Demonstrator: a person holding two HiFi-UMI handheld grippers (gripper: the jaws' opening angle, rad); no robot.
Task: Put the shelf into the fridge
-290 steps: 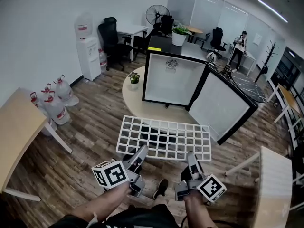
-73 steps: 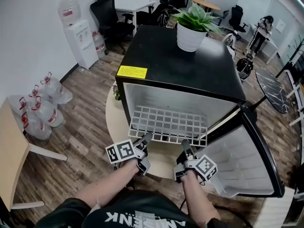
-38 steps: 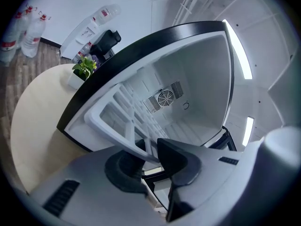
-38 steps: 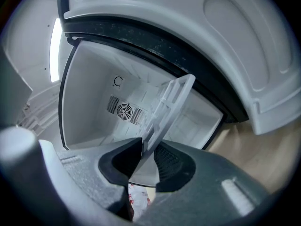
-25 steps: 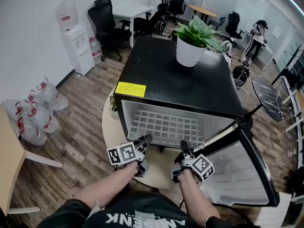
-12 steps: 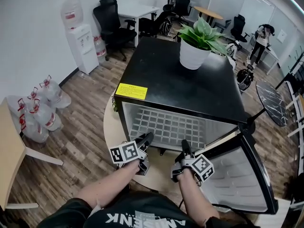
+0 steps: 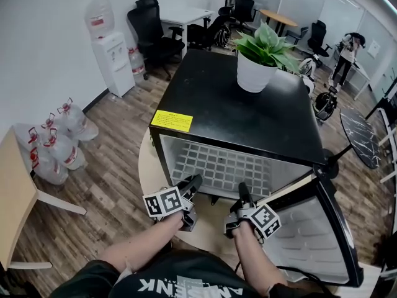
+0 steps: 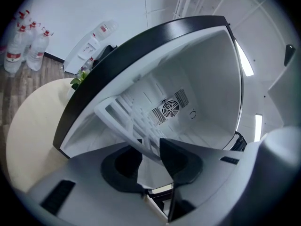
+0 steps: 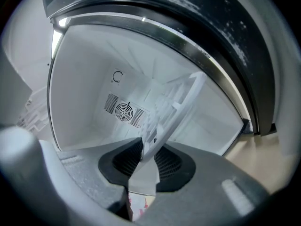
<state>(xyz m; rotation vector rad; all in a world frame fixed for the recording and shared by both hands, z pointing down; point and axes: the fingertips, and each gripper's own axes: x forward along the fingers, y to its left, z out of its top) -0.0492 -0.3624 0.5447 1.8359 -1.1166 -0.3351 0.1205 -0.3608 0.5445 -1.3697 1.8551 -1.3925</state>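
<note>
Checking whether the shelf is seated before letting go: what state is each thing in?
fridge door: open.
shelf: inside the fridge, front edge at the opening.
left gripper: jaws have just been opening, now apart, shelf edge between them.
right gripper: shut on the shelf edge.
potted plant: upright on the fridge top.

Inside black, white-lined mini fridge [image 7: 248, 110], door open: white plastic grid shelf [image 7: 229, 166], lying flat, front edge pinched in right gripper [image 7: 241, 193], loose between just-opening jaws of left gripper [image 7: 194, 183].
</note>
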